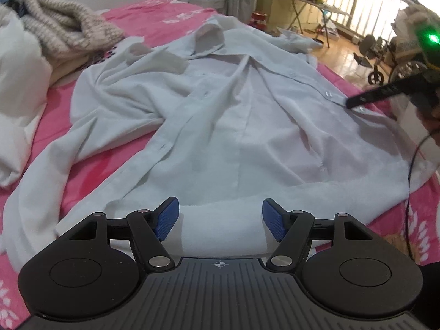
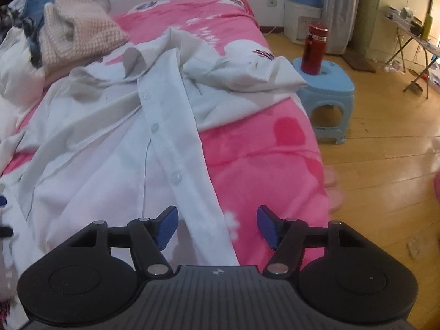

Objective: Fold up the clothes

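A: Where is the shirt [image 1: 225, 115] lying?

B: It is lying face up across the pink bed [image 2: 269, 165], collar toward the far end, hem toward the cameras. One sleeve is trailing off to the left in the left wrist view; the other is bunching near the bed's far edge beside a blue stool [image 2: 327, 88]. The front is sitting open, with the button placket [image 2: 167, 148] running down the right wrist view.

A: What are the jaws doing?

B: The left gripper [image 1: 220, 217] is hovering over the hem with its blue pads spread wide and nothing pinched. The right gripper [image 2: 217, 227] is also standing spread; the placket's lower end is passing between its pads, but they are not pressing on it.

A: So how should this step go?

B: I am judging it as flattening and squaring before any fold. The cloth is creasing heavily through the middle, so each gripper should be taking a single layer near an edge and drawing outward, not scooping up the panel beneath. The open front wants closing over first, placket brought straight toward the centre.

A: Any risk?

B: The right gripper is working close to the bed's edge; a hard pull there could be dragging the shirt off.
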